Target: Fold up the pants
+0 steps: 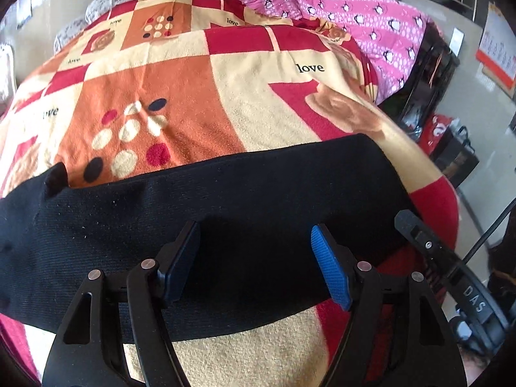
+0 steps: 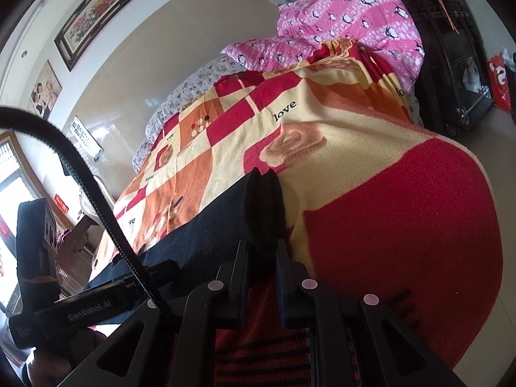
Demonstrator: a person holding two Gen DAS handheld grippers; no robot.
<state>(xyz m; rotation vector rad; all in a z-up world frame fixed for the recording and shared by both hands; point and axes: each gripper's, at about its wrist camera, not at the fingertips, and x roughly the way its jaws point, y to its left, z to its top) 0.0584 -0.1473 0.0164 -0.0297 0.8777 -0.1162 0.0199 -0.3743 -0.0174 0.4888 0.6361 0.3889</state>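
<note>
Black pants [image 1: 200, 213] lie in a long folded band across the near edge of a bed covered by a red, orange and cream blanket [image 1: 225, 96]. My left gripper [image 1: 254, 251] is open just above the band, its blue pads [image 1: 330, 267] apart and empty. My right gripper [image 2: 262, 251] is shut on the bunched right end of the pants [image 2: 262, 203], which sticks up between the fingers. The right gripper's body also shows at the right of the left wrist view [image 1: 451, 267].
A pink penguin-print quilt [image 1: 371, 22] is heaped at the far right of the bed. A black shelf unit [image 2: 451, 48] and red bags [image 2: 500, 80] stand on the floor to the right. A floral pillow [image 2: 193, 90] lies against the wall.
</note>
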